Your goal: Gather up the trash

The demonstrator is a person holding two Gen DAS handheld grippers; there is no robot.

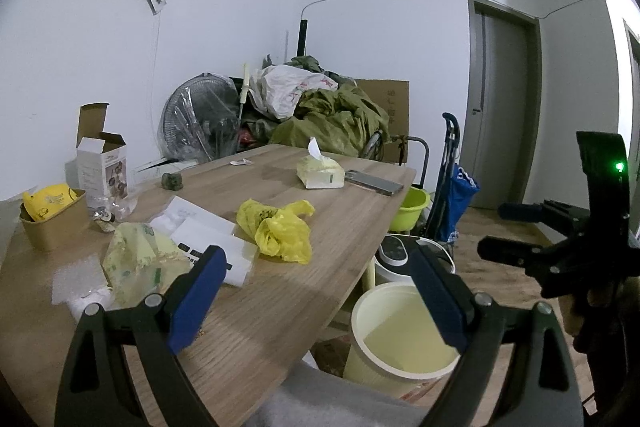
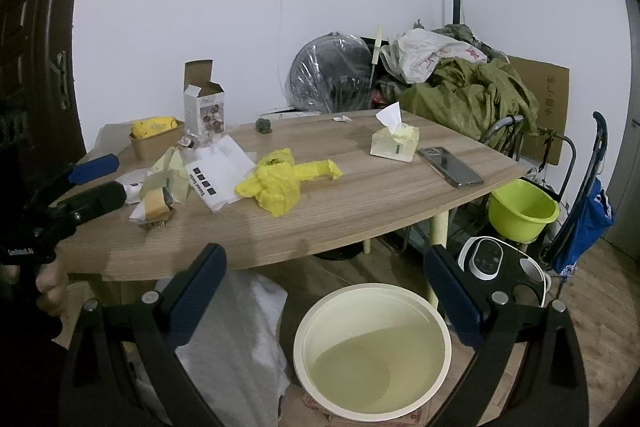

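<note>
We note both hand-held grippers agape, nothing held. Crumpled yellow plastic bag lies mid wooden surface, long axis left-right. Left hand-held gripper over surface edge, nearer; right hand-held gripper above cream round bin on floor.

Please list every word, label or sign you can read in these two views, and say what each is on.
"GenRobot.AI": on the left gripper's black body, right wrist view.
Chinese characters, only partly legible: on the cardboard sheet behind the table.
Black-block print on the white packet: too blurred.
Print on the small white box: too small.
Yellow wrapper print: unreadable.
</note>
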